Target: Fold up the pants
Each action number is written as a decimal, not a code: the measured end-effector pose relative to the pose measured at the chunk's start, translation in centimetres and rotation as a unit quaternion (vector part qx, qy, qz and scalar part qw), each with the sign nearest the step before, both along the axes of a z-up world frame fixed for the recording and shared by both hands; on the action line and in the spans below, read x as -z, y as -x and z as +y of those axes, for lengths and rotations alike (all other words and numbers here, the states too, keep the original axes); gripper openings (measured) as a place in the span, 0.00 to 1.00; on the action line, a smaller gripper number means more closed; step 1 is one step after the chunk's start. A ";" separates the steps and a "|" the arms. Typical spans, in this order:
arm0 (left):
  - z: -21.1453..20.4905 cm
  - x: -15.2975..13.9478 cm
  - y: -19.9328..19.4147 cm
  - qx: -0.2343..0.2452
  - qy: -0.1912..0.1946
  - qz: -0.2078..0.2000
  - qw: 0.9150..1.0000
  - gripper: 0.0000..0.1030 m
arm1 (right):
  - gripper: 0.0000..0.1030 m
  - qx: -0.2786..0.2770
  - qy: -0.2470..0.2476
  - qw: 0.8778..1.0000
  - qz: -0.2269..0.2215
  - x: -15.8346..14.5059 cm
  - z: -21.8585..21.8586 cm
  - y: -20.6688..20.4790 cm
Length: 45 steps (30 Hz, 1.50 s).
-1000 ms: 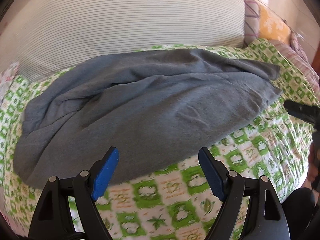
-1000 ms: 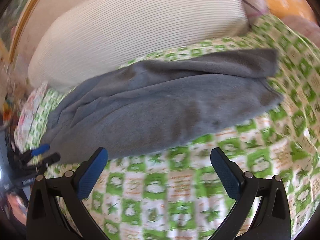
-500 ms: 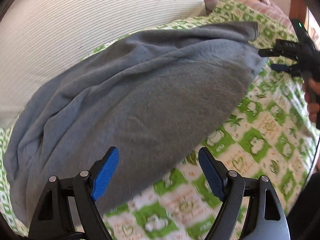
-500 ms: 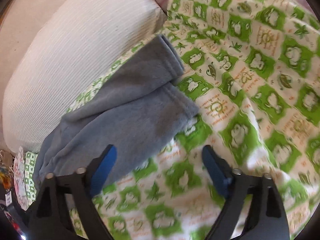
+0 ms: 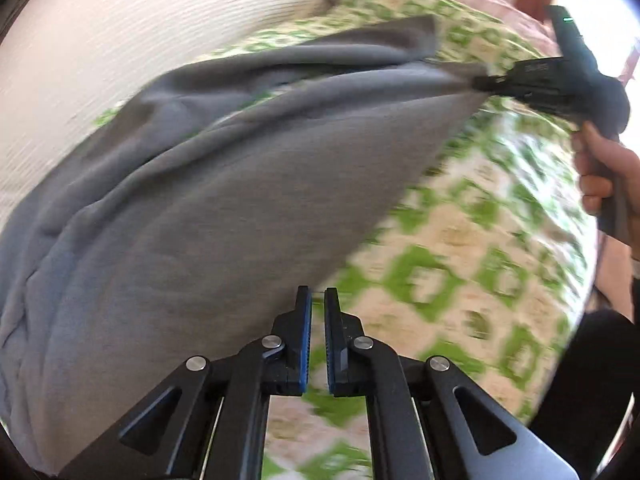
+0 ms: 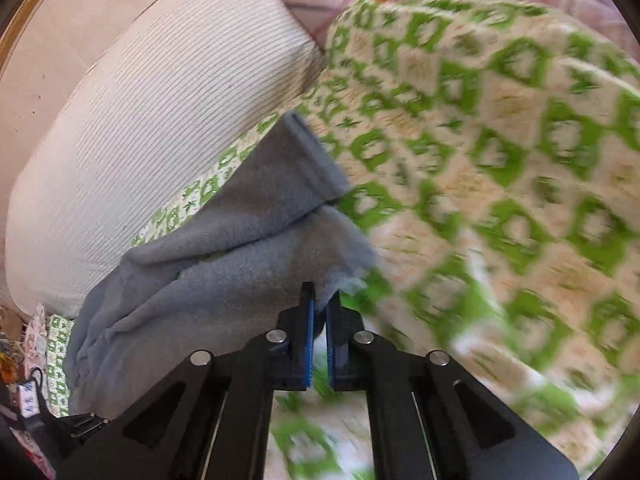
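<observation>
The soft, limp grey pants [image 5: 224, 200] should sag unless held at the hems: right gripper [image 6: 319, 312] pinches a leg end, left gripper [image 5: 316, 308] pinches the near edge.

My grey fleece pants [image 5: 208, 208] lie across the green-and-cream patterned bed cover, running from the lower left up toward the right. The fabric is soft, matte and creased, with long folds along its length. One leg's hemmed cuff [image 6: 316, 156] lies flat, farther back. The nearer leg's end [image 6: 340, 256] is lifted off the cover and drawn taut to a point.
</observation>
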<state>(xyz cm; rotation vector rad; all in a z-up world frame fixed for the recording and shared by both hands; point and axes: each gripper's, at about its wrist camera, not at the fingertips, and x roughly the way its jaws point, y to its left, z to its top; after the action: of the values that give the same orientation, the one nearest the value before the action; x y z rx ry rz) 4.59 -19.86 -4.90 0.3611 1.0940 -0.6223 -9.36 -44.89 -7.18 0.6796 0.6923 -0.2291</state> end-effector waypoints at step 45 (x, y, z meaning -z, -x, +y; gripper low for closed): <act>9.0 0.5 -24.8 0.130 -0.147 0.010 0.981 0.05 | 0.04 -0.364 0.251 0.889 0.116 -5.4 2.0 -20.8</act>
<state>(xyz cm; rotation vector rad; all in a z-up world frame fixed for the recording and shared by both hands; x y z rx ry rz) 29.40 -10.89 -5.43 0.7635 1.1708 -0.6960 11.43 -42.89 -1.82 -0.1349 1.0225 0.2125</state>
